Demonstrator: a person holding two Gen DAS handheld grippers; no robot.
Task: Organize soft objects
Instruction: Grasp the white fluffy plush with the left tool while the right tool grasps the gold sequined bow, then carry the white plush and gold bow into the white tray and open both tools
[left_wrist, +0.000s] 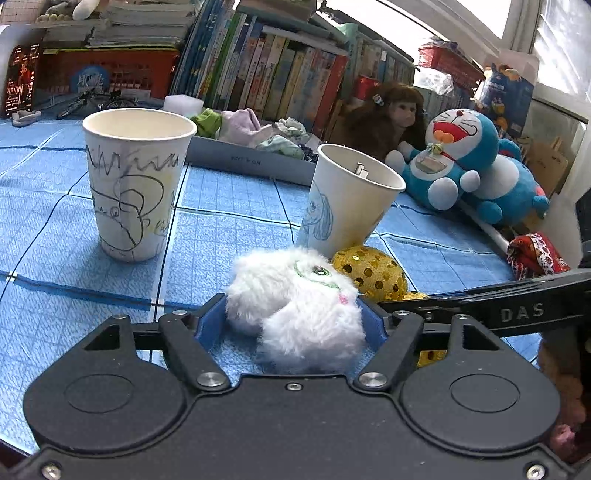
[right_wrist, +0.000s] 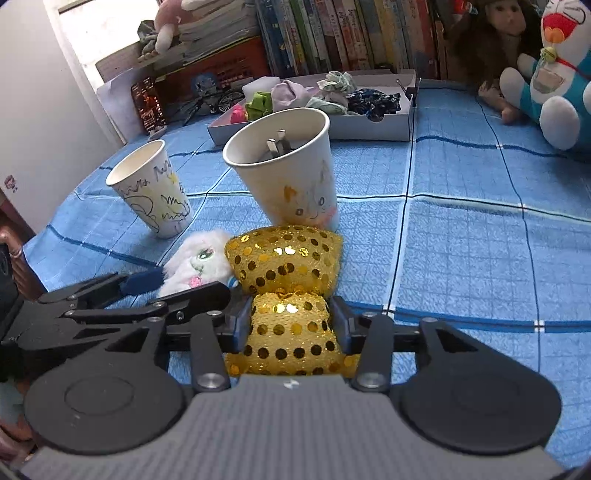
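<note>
A white fluffy toy (left_wrist: 295, 314) lies on the blue checked cloth between the blue pads of my left gripper (left_wrist: 291, 315), whose jaws stand open around it without squeezing it. A gold sequin bow (right_wrist: 288, 266) lies just right of the toy, its near half between the pads of my right gripper (right_wrist: 291, 317), which is open close around it. In the right wrist view, the left gripper (right_wrist: 184, 282) reaches in from the left around the white toy (right_wrist: 195, 262). Behind them stand two drawn-on paper cups (left_wrist: 136, 184) (left_wrist: 351, 199); the nearer one (right_wrist: 291, 173) holds a metal-pronged item.
A shallow grey tray (left_wrist: 251, 158) of small cloth pieces sits behind the cups. A blue cat plush (left_wrist: 458, 155) and a brown monkey doll (left_wrist: 388, 114) lean against a row of books at the back right. A red patterned cloth item (left_wrist: 535, 254) lies at the right.
</note>
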